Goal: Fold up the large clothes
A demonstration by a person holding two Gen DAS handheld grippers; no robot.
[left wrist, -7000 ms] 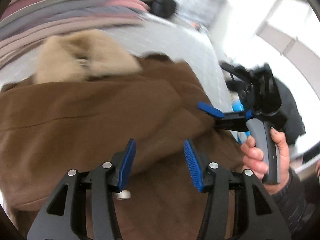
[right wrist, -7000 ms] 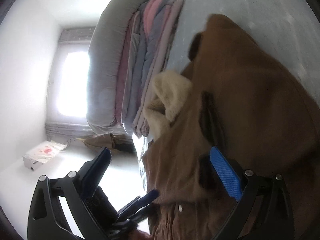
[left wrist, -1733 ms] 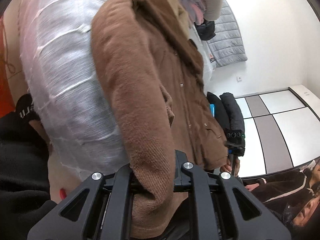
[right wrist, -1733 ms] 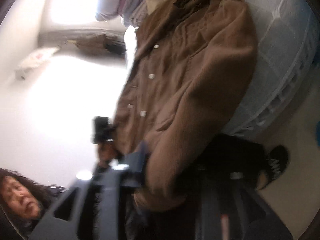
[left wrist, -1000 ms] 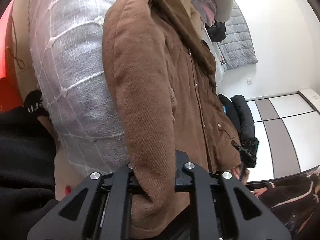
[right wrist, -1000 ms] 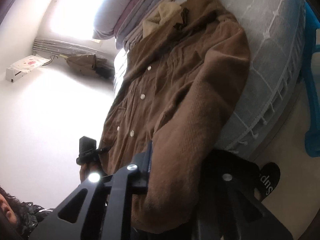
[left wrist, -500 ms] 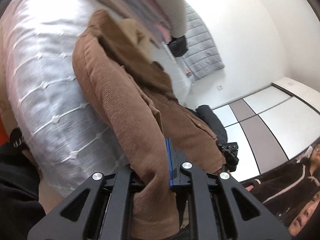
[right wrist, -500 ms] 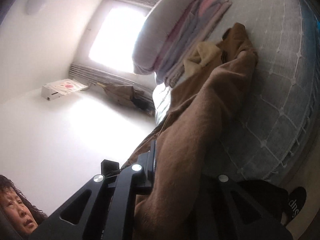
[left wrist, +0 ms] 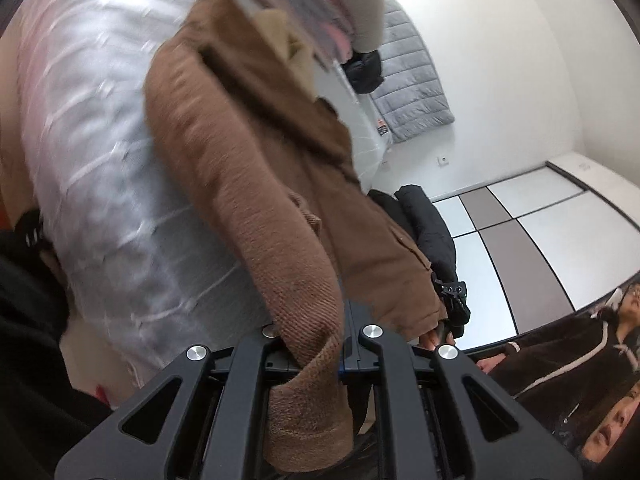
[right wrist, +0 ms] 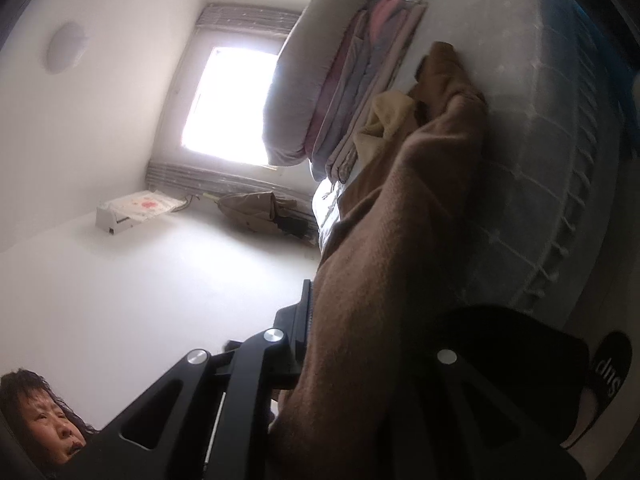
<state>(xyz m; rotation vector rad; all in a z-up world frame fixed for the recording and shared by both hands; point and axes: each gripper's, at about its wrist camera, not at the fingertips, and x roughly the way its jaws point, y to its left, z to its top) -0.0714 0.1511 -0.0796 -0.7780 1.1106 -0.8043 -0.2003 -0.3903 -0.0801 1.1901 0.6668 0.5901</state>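
Observation:
A brown corduroy coat with a cream fleece collar lies on the quilted grey bed. My left gripper is shut on the cuff end of one coat sleeve, which rises off the bed toward the camera. In the right wrist view the other sleeve runs up from the coat into my right gripper, shut on it; the cloth hides one finger. The right gripper also shows small in the left wrist view, at the coat's hem.
Folded quilts and a pillow are stacked at the bed's head. A person in a dark jacket stands at the bed's foot. A black bag sits by the wardrobe doors. A slipper is on the floor.
Both sleeves have been lifted off the bed and pulled up toward the cameras. Each view has tilted up, so more wall, window and wardrobe show than a second ago.

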